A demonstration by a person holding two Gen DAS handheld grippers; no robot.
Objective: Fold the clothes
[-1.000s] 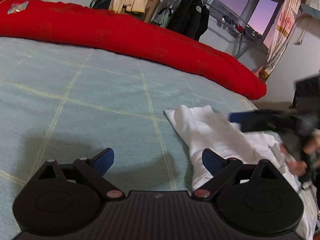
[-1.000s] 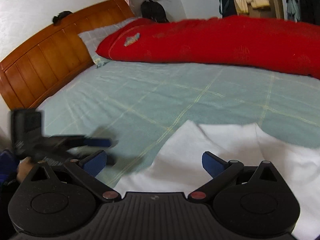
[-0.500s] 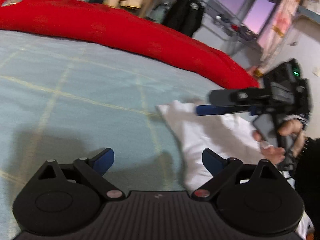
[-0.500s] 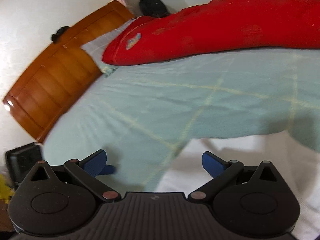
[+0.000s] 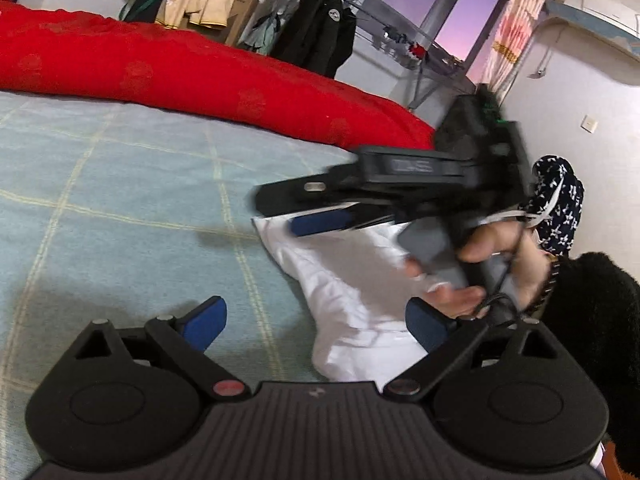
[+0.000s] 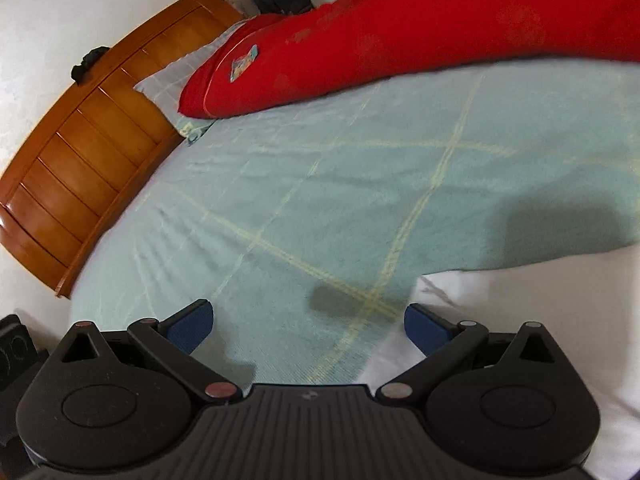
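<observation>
White garment [image 5: 352, 280] on the bed [image 5: 120, 200], lower right of frame, long axis running from lower right up toward centre. Left gripper [image 5: 316, 322] spread open, empty. Right gripper [image 6: 308, 324] likewise open; seen from outside only in left view. Headboard [image 6: 80, 152] only in right view.

The bedspread [image 6: 360, 184] looks like a soft, matt woven cloth with a fine ribbed texture, and the white garment [image 5: 344, 280] on it is smooth thin fabric with a slight sheen. The red quilt [image 5: 180, 68] is plush-looking matt cloth, while the headboard [image 6: 80, 152] is varnished wood, pretty glossy. Both the left gripper [image 5: 316, 320] and right gripper [image 6: 308, 322] are matt black plastic with ribbed tops and blue rubbery-looking pads [image 6: 192, 326].
</observation>
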